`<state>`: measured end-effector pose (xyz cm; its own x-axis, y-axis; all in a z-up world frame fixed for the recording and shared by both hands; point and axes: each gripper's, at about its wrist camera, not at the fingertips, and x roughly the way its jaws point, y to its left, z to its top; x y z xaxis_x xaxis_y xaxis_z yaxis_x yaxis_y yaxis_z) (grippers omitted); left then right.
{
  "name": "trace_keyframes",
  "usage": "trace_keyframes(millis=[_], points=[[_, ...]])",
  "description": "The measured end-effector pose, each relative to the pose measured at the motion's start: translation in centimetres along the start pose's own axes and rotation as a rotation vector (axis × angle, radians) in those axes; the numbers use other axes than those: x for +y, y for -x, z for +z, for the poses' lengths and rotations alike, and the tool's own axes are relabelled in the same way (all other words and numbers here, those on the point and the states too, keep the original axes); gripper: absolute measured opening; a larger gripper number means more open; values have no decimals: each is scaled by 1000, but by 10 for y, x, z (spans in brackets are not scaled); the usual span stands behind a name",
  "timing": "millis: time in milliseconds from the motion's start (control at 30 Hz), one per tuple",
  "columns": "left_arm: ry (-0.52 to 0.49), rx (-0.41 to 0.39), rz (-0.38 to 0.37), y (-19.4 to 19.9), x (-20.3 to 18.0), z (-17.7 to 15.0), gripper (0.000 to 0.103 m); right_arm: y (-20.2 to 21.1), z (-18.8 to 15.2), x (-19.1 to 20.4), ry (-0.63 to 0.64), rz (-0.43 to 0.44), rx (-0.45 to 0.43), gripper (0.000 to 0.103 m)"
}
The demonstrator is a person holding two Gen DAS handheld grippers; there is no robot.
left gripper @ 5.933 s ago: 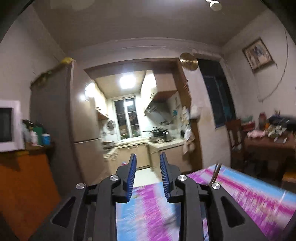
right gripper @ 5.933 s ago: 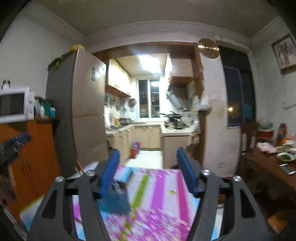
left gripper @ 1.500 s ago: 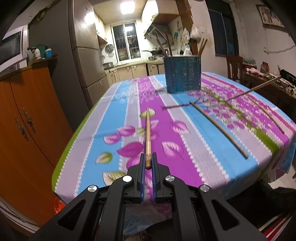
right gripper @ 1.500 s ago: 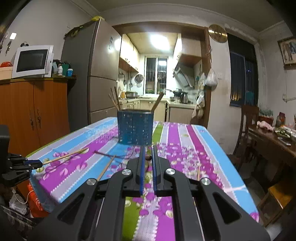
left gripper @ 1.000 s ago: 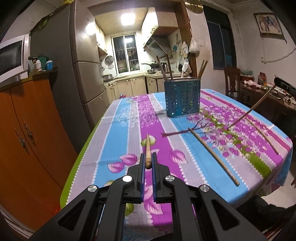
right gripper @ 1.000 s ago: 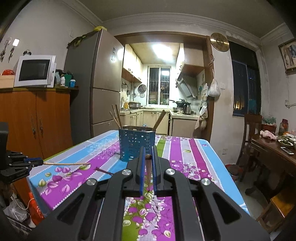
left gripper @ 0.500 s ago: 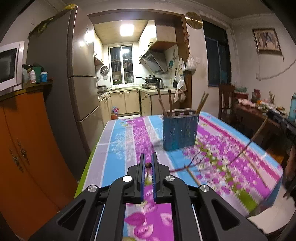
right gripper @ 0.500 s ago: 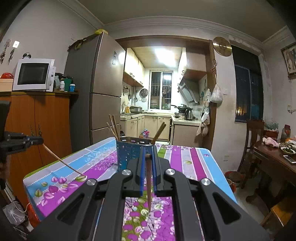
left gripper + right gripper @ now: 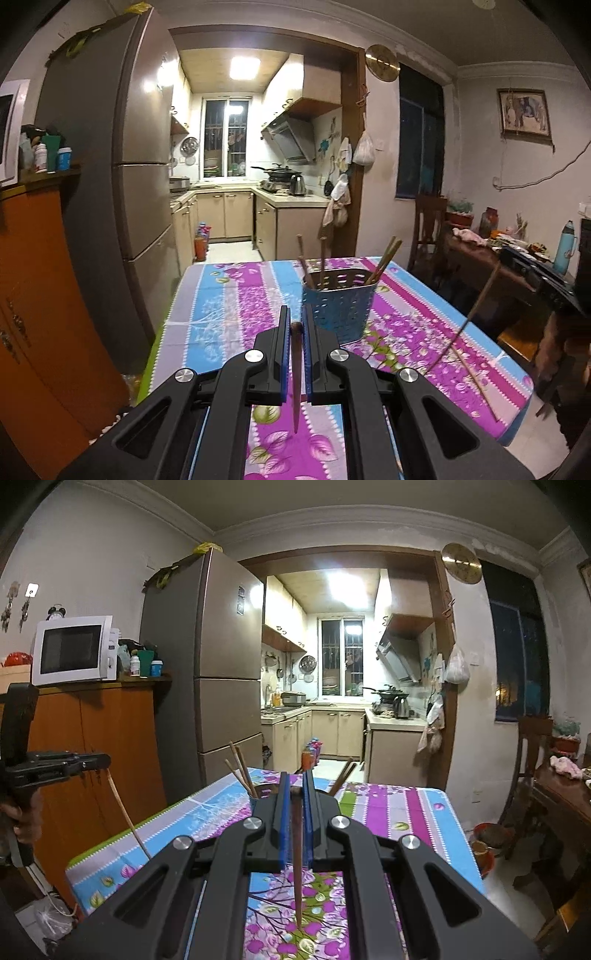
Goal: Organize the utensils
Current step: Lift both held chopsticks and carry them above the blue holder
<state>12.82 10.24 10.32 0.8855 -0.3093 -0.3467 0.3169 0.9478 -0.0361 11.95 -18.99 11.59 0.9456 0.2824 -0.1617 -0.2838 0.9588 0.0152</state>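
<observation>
My left gripper [image 9: 295, 321] is shut on the top end of a brown chopstick [image 9: 295, 384] that hangs tip-down above the striped tablecloth [image 9: 229, 314]. Just beyond it stands the blue perforated utensil holder [image 9: 338, 306] with several chopsticks in it. My right gripper [image 9: 295, 786] is shut on another chopstick [image 9: 298, 856], also hanging tip-down; the holder is mostly hidden behind its fingers. In the right wrist view the left gripper [image 9: 98, 760] shows at the far left, its chopstick [image 9: 125, 812] slanting down. One chopstick [image 9: 476, 380] lies on the cloth at the right.
A tall fridge [image 9: 110, 184] and an orange cabinet [image 9: 33, 295] stand to the left of the table. A white microwave [image 9: 72, 650] sits on the cabinet. A wooden chair [image 9: 428, 225] and a cluttered side table [image 9: 491, 258] are at the right.
Both grippers have risen with their chopsticks. The chopsticks have swung from pointing ahead over the table to hanging tip-down. The holder now sits lower in both views.
</observation>
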Motion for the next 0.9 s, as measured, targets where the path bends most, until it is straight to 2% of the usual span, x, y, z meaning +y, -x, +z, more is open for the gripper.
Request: trace_keyframes(millis=[300,633,900], points=[[-50,6,-32,-3,-22,16,8,-10,11,9,-5,57,49,5],[-76,36,-83,-22,-45,12,8,-12,13,9,-7,67,77,5],[-111,51,-88,-41,-65,14,8,-15,16,11,-7,79,80,5]])
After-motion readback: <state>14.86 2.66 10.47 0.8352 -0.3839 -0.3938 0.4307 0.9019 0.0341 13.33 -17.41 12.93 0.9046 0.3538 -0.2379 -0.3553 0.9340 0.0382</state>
